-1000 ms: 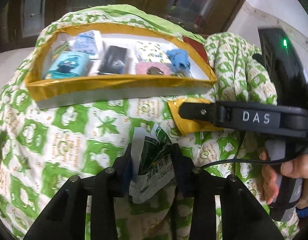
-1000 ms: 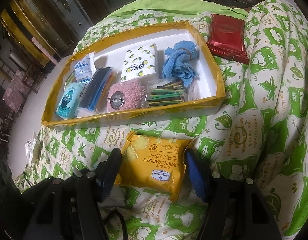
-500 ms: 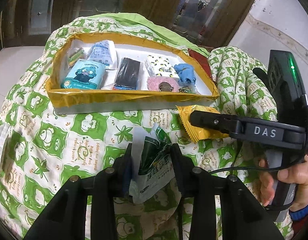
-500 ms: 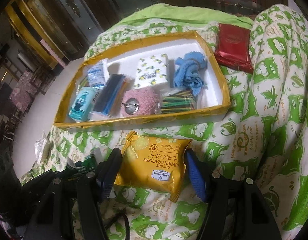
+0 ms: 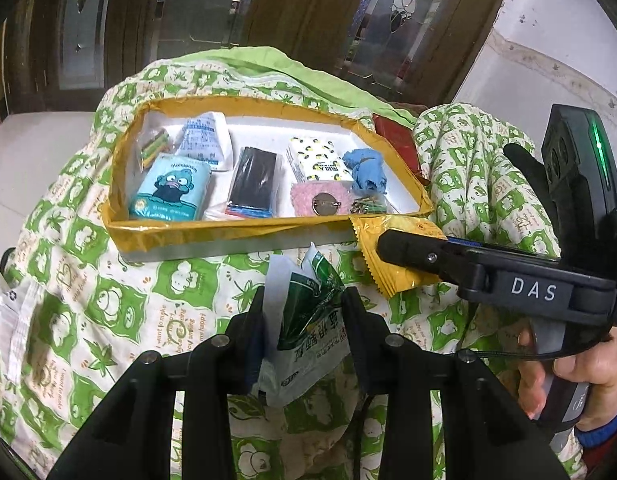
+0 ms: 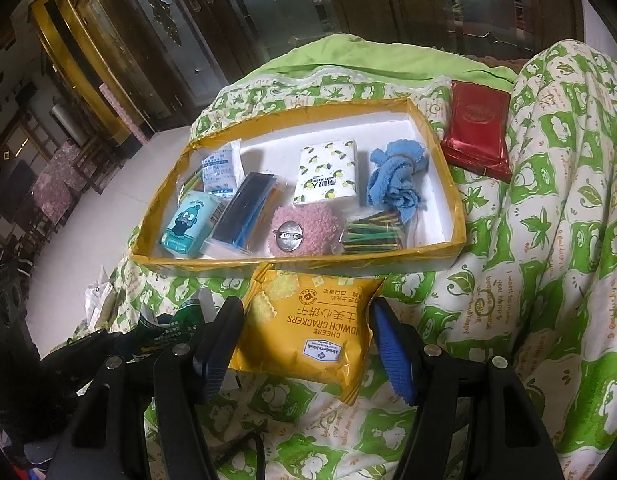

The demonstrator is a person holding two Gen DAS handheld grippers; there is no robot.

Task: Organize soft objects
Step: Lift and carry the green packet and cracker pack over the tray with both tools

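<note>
My left gripper (image 5: 304, 312) is shut on a green and white plastic packet (image 5: 308, 320) and holds it above the green patterned quilt (image 5: 108, 304), in front of the yellow-rimmed tray (image 5: 212, 234). My right gripper (image 6: 304, 336) is shut on a yellow cheese cracker packet (image 6: 308, 332), which also shows in the left wrist view (image 5: 392, 264), just before the tray's near rim (image 6: 300, 260). The tray holds several items: a blue cartoon tissue pack (image 6: 186, 226), a lemon-print tissue pack (image 6: 326, 178), a pink knitted piece (image 6: 304, 230) and a blue cloth (image 6: 396, 180).
A red packet (image 6: 478, 130) lies on the quilt right of the tray. A raised fold of quilt (image 6: 568, 200) stands at the right. A white bag (image 5: 8, 320) lies at the left edge. Dark wooden glass doors (image 6: 268, 12) stand behind.
Both grippers have risen and drawn back from the tray with their packets held; the tray looks smaller and more from above.
</note>
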